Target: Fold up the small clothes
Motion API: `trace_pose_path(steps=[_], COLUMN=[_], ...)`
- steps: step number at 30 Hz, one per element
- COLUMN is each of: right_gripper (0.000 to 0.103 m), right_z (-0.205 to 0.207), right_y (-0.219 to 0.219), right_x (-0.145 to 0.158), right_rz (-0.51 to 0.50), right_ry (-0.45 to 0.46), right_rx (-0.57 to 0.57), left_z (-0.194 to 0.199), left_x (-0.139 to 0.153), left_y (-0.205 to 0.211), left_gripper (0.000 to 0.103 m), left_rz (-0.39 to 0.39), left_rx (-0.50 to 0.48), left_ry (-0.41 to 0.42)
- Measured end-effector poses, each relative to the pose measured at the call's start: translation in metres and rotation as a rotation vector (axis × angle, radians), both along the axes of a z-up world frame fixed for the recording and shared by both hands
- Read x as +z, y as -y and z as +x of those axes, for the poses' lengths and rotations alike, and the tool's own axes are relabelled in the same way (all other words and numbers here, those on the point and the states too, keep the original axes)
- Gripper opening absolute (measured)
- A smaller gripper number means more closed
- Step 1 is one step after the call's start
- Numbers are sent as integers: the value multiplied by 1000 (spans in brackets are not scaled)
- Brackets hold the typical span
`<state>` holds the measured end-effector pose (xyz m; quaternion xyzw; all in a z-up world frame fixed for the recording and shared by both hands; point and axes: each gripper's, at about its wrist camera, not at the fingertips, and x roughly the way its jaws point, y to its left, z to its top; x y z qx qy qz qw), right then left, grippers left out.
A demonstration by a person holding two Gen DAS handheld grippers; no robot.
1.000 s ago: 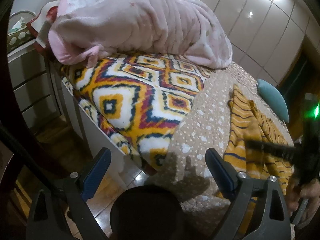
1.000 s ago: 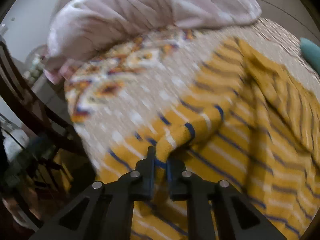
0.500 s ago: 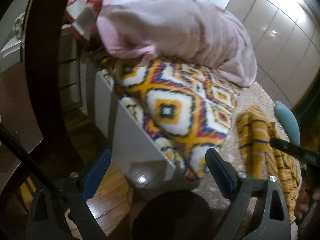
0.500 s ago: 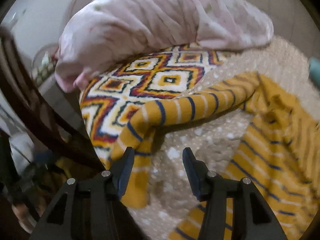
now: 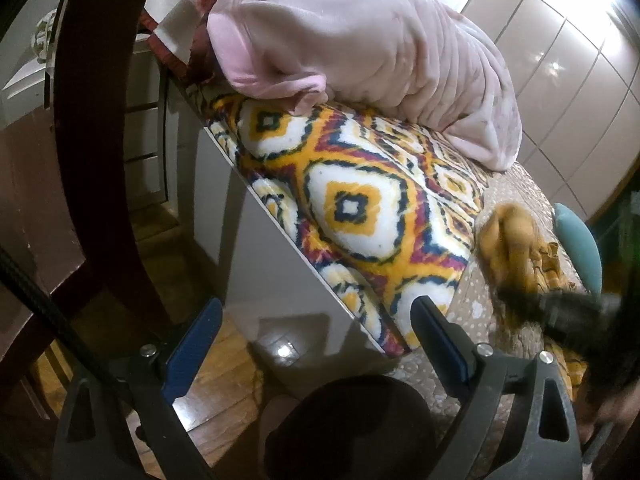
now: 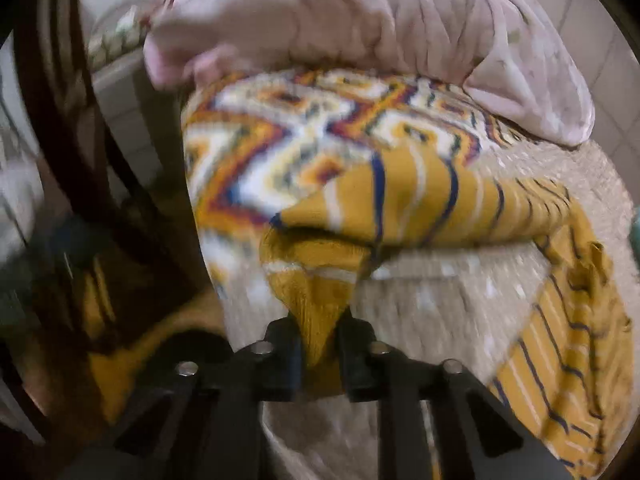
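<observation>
No readable writing in either view

No words, labels, brand marks, numbers or signs can be made out on anything here. The patterned blanket (image 5: 360, 216) carries only diamond shapes in orange, white and dark blue, not letters; the striped yellow garment (image 6: 420, 200) lying beside it bears plain stripes and no tag that shows. The pink bedding (image 5: 360, 48) behind the blanket has faint marks too soft to read as writing. The right wrist view is blurred, so any small print there cannot be told.
</observation>
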<state>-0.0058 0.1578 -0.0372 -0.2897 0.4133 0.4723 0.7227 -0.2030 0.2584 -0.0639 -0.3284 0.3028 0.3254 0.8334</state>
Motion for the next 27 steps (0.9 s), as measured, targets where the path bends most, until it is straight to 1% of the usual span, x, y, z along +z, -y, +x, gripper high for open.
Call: trace_pose_path(steps=[1,3,5,7,10,12,13,15,17,19,22,23,24,25,26,27], right_gripper=[15,15,15,15,15,15,15,15,15,15,15,16,16,16,19,19], right_z=[1,1,4,14,51,80,102,137,171,201,235,243,255,261,262,260], right_y=[-7,-26,-39,-38,-11,21,49,98,159,225,328,357,381,400,422,436], right_x=[8,37,77,122,174,194,201,202,191,170,125,109,95,83,70,64], right_rz=[27,106,212,343,498,557,582,602,601,600,586,554,486,376,267,228], right_ry=[-5,-6,-52,-117,-190,-206,-211,-213,-210,-226,-254,-242,-208,-142,-69,-42], right_rx=[-5,0,11,-3,-78,-160,-227,-342,-481,-633,-876,-946,-1001,-1064,-1131,-1155], left_z=[0,1,3,4,6,8,11,16,24,33,49,56,61,67,73,80], left_x=[1,1,3,6,10,12,13,15,18,19,24,26,28,32,35,40], left_y=[0,1,2,5,7,8,10,13,18,25,37,43,47,53,59,66], left_gripper=[94,94,94,94,94,94,94,94,94,94,94,94,94,94,94,94], left_rz=[-2,-5,0,4,3,7,10,13,19,24,37,42,46,49,55,68], left_rx=[-1,-8,-19,-29,-44,-51,-58,-70,-90,-113,-158,-176,-191,-209,-228,-246], left_ry=[2,6,7,9,19,24,24,24,19,11,-3,-5,-6,-4,0,1])
